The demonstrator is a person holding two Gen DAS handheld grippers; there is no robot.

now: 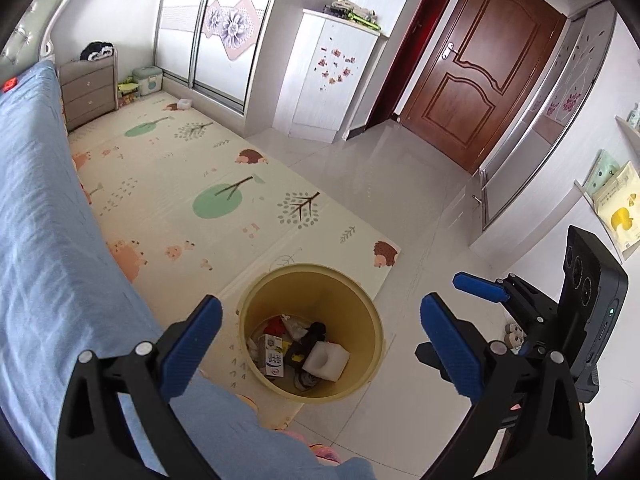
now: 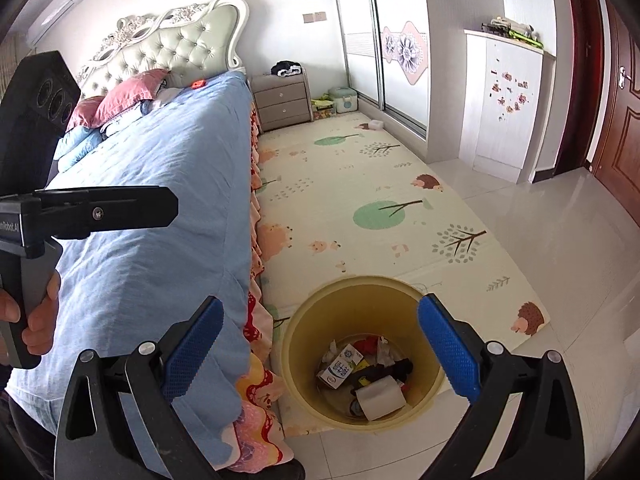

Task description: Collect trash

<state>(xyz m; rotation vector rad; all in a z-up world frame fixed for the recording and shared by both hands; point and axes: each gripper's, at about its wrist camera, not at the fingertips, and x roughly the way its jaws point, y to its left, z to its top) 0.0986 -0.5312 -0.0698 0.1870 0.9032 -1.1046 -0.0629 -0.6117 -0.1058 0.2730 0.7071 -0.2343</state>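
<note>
A yellow trash bin (image 1: pixel 256 300) stands on the play mat's near corner beside the bed; it also shows in the right wrist view (image 2: pixel 304 344). Inside lie a white foam block (image 1: pixel 326 360), a small white-and-blue carton (image 1: pixel 274 354), black pieces and crumpled wrappers; the right wrist view shows the foam block (image 2: pixel 380 398) and carton (image 2: pixel 340 368) too. My left gripper (image 1: pixel 320 344) is open and empty above the bin. My right gripper (image 2: pixel 320 346) is open and empty above the bin; it also shows in the left wrist view (image 1: pixel 460 308).
A bed with a blue cover (image 2: pixel 160 208) runs along the left. The patterned play mat (image 2: pixel 360 200) covers the floor up to a grey nightstand (image 2: pixel 282 100). Glossy tile floor (image 1: pixel 380 184) leads to a brown door (image 1: pixel 480 64). A small white object (image 2: pixel 376 124) lies on the mat by the wardrobe.
</note>
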